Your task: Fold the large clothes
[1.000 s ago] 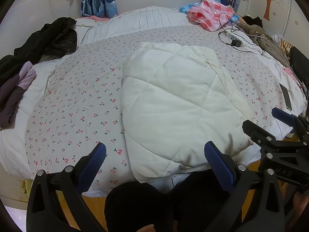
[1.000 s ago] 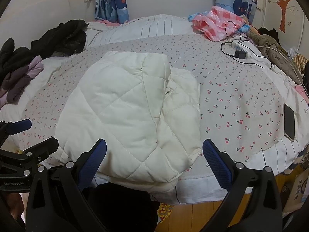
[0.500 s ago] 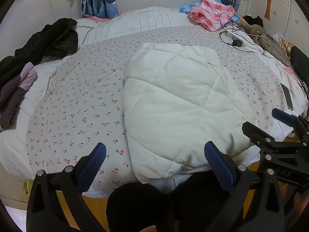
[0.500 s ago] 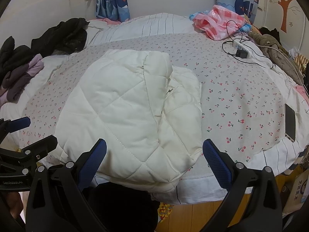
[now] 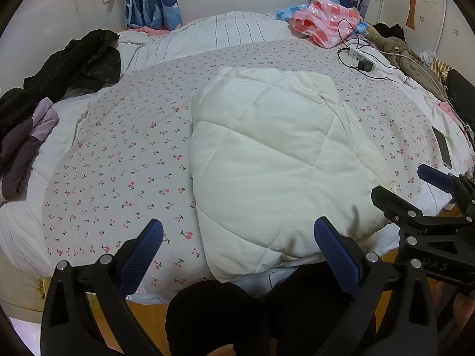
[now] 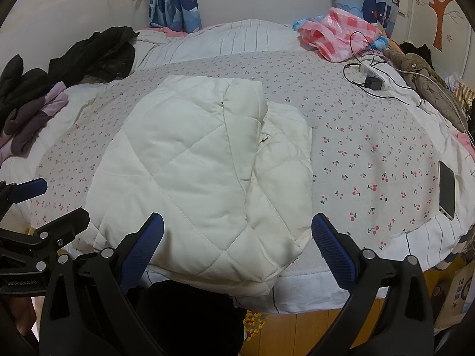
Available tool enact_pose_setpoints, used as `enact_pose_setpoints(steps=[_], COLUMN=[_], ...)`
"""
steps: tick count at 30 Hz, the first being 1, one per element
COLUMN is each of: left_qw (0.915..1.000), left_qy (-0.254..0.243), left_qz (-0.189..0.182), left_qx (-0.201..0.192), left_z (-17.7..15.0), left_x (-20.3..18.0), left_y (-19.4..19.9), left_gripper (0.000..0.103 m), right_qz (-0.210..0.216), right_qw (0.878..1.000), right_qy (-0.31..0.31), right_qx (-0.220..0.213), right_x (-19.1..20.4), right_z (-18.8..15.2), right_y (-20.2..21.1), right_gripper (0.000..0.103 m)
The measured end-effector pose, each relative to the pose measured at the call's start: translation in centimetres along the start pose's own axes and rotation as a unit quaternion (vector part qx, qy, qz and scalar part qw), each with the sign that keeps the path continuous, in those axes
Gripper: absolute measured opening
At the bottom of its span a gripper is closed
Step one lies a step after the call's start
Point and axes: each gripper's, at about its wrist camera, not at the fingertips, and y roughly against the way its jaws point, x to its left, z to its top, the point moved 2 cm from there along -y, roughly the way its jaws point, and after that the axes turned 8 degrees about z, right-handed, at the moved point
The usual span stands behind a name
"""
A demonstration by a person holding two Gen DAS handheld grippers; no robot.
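A white quilted padded jacket lies folded into a rough rectangle on the cherry-print bedsheet, its near edge at the bed's front edge. My left gripper hovers open above that front edge, its right finger over the jacket's near corner and its left finger over bare sheet. My right gripper stands open too, low over the jacket's near right part, holding nothing. Each gripper shows at the side of the other's view. Dark trouser legs of the person fill the space below both.
Black and purple clothes are heaped at the bed's left. A pink checked bag, a power strip with cables and a brown coat lie at the far right. A phone rests near the right edge. Striped bedding lies behind.
Both grippers have drifted slightly forward and up toward the bed; the jacket lies unchanged, and both stay open.
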Motion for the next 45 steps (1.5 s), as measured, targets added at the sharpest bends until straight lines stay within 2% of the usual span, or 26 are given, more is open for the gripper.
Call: enact_pose_setpoints(steps=[45], left_qw=[0.9997], left_qy=[-0.004], left_qz=[0.016], left_qx=[-0.019], left_z=[0.2], left_x=[0.1], left_y=[1.1], left_gripper=[0.097], right_qz=[0.005], right_qw=[1.0], right_qy=[0.008], right_qx=[0.006], right_x=[-0.7], right_z=[0.8], right_y=[-0.7], right_gripper=[0.096])
